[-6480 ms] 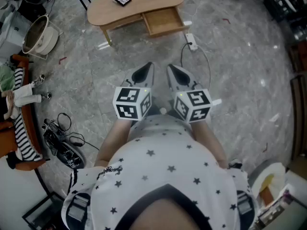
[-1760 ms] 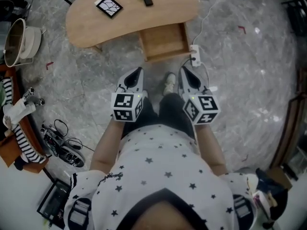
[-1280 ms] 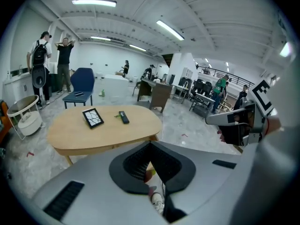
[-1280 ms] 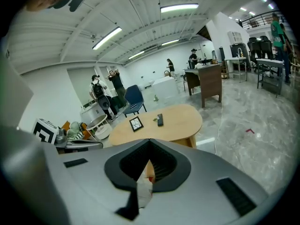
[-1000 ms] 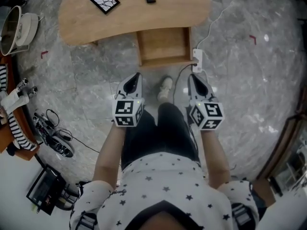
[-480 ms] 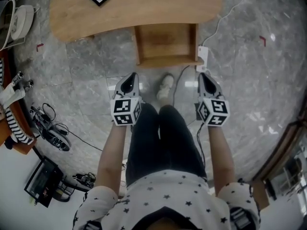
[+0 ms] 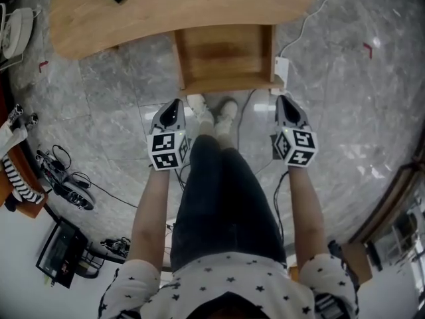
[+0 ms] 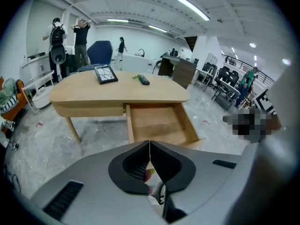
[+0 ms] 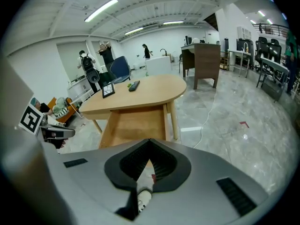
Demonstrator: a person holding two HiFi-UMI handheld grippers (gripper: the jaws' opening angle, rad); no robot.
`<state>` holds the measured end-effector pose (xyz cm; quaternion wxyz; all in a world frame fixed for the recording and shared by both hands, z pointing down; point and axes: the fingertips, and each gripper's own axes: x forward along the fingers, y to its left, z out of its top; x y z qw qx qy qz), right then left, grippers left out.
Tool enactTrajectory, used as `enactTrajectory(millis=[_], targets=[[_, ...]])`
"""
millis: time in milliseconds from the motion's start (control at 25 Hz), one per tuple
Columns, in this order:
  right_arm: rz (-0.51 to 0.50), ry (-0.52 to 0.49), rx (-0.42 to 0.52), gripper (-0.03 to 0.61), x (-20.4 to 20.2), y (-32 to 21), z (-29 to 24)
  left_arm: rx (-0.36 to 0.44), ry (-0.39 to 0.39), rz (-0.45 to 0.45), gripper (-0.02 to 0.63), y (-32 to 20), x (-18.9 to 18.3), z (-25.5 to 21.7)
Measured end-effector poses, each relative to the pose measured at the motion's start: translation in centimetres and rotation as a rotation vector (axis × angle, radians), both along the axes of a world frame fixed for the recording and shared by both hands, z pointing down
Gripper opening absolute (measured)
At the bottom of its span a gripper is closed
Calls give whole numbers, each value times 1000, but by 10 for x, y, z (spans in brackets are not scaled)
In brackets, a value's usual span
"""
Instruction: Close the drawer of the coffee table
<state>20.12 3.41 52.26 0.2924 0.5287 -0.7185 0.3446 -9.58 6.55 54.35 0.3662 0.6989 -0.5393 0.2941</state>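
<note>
Wooden drawer (image 7: pixel 226 52) is sitting wide open, unpushed; left gripper (image 7: pixel 172 108) and right gripper (image 7: pixel 285 106), jaws together and empty, are hovering near its front.

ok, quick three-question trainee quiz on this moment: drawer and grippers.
1. True or false: the drawer of the coffee table stands open.
2. The left gripper has its jaws: A open; B shut with nothing between them; C shut on the drawer.
3. Which gripper is nearer the white power strip on the floor?
Key: 1 true; 2 B; 3 the right gripper.
</note>
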Motion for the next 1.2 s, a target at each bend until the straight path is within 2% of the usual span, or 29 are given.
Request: enactTrajectory(millis=[560, 720, 920, 1200], targets=[[17, 45, -86, 9, 25, 8, 82, -93, -52, 79, 11, 11, 0, 74], [-12, 64, -108, 9, 27, 8, 97, -113, -62, 103, 14, 14, -3, 88], [-65, 89, -145, 17, 29, 10, 114, -142, -92, 151, 89, 16, -6, 105], [-167, 128, -198, 119, 25, 16, 134, -192, -176, 305, 189, 29, -9, 130]])
